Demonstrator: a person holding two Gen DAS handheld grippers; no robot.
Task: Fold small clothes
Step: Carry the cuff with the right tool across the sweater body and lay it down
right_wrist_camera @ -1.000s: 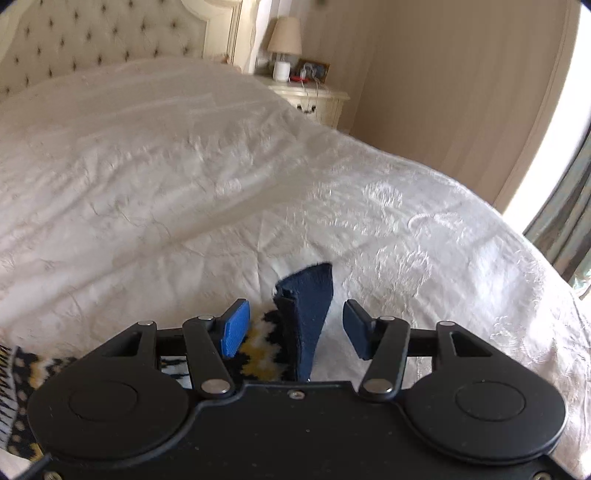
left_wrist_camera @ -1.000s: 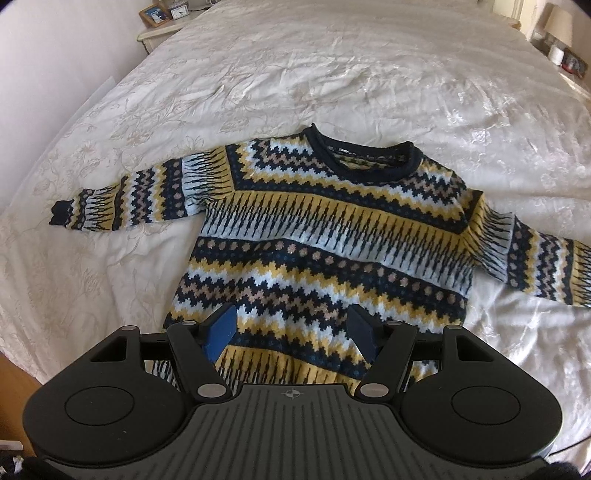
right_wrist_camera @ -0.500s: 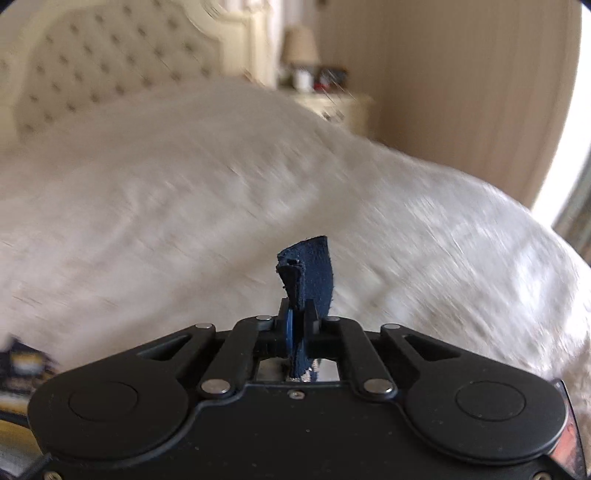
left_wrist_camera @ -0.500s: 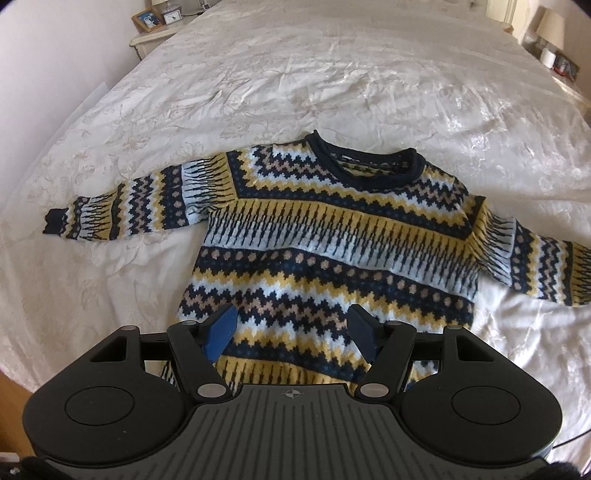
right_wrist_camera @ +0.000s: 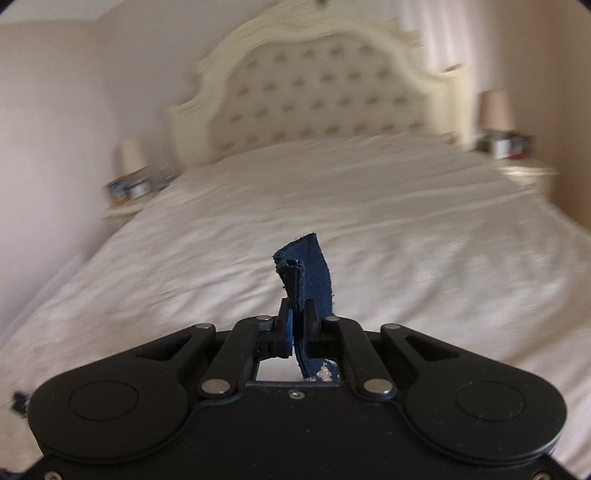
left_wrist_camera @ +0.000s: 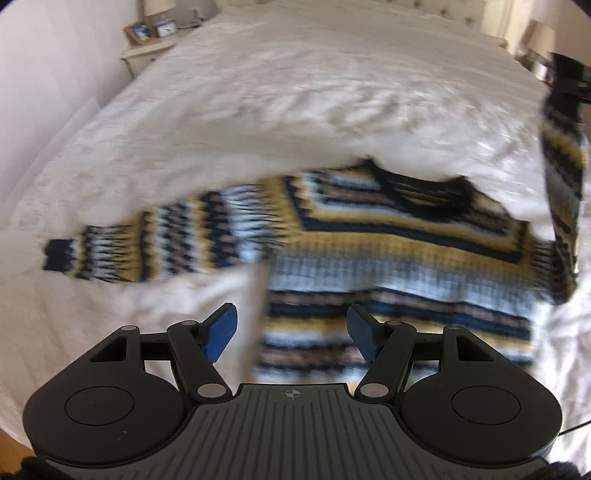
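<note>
The right tongs (right_wrist_camera: 295, 325) are clamped tight on the navy cuff (right_wrist_camera: 306, 273) of the sweater's sleeve; the cuff sticks up between the closed pads at the centre of the right wrist view, a folded tab of dark blue knit. In the left wrist view those same right tongs (left_wrist_camera: 570, 79) show as a dark shape at the upper right edge of the frame, and the patterned sleeve (left_wrist_camera: 563, 184) hangs down from them, lifted off the bed and running down to the shoulder at the right.

The left tongs (left_wrist_camera: 291, 332) stand apart, blue pads (left_wrist_camera: 221, 332) spread with nothing between them, at the lower middle of the frame above the sweater's hem area. I can't tell whether they touch the knit.

The sweater (left_wrist_camera: 388, 258), striped in navy, yellow, tan and pale blue, lies flat on the white bedspread (left_wrist_camera: 258, 110) across the middle of the left wrist view, neckline toward the top of the frame. Its other sleeve (left_wrist_camera: 147, 247) stretches out to the left, navy cuff at the far left. The view is blurred.

A tufted cream headboard (right_wrist_camera: 317, 96) fills the upper centre of the right wrist view, with a lamp (right_wrist_camera: 131, 158) at left and another lamp (right_wrist_camera: 495, 110) at right on bedside stands. A framed picture (left_wrist_camera: 140, 31) sits at the upper left of the left wrist view.
</note>
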